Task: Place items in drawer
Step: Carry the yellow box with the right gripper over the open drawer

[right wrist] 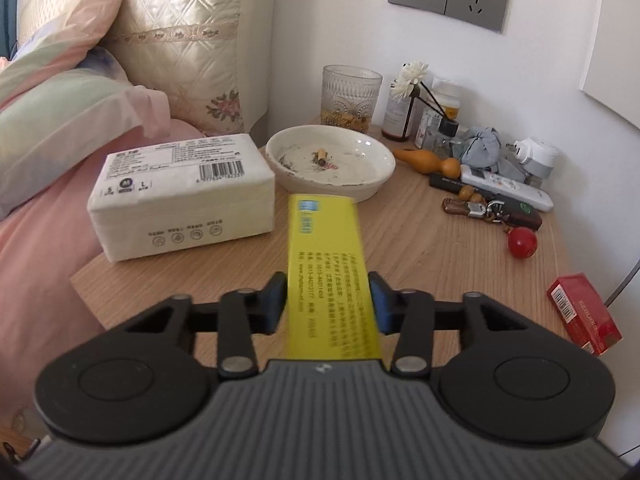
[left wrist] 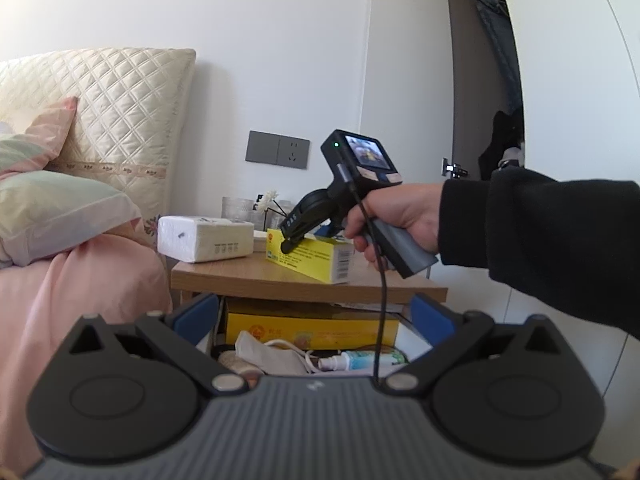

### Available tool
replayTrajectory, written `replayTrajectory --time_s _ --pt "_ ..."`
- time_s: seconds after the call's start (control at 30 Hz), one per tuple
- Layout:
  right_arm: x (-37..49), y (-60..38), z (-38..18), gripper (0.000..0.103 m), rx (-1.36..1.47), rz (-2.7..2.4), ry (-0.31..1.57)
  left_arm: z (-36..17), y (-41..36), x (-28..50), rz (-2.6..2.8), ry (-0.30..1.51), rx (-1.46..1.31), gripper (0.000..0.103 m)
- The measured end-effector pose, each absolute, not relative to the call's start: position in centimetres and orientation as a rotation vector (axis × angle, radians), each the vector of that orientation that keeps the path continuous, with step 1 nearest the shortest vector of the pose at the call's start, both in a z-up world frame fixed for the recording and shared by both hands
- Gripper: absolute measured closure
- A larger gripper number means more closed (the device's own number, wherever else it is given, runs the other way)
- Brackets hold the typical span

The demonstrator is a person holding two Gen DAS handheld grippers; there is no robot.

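With the right gripper closed on the yellow box at the frame's centre, it should lift straight up, then carry the box to the open drawer between the left gripper's spread jaws.

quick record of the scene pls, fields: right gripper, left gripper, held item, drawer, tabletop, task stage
right gripper: jaws closed on the yellow box, pads on both its sides
left gripper: jaws open, nothing between them, facing the open drawer
held item: yellow box, on or just above the bedside table
drawer: open; holds a larger yellow box, spray bottle, white pouch
tabletop: tissue pack, ashtray dish, glass, keys, red box
task stage: box gripped, not yet in the drawer
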State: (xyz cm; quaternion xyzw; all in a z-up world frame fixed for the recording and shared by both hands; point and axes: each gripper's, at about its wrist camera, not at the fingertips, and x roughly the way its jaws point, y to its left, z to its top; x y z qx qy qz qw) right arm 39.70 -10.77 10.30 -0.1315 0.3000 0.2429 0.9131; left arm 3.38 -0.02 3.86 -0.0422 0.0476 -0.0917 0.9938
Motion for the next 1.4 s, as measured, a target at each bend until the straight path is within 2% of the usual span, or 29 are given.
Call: replayTrajectory --time_s 0.67,1.07,1.4 --pt "29.1 -15.0 17.9 0.06 -0.314 0.527 0.535 3.6 -1.4 3.2 -0.165 0.095 -0.025 0.0" --pt "23.4 -14.3 13.9 0.06 -0.405 0.712 0.648 3.5 -1.7 2.7 -0.176 0.092 -0.005 0.0" --pt "24.9 -13.2 8.3 0.06 -0.483 0.76 0.748 3.4 -0.7 3.0 -0.182 0.118 -0.049 0.0"
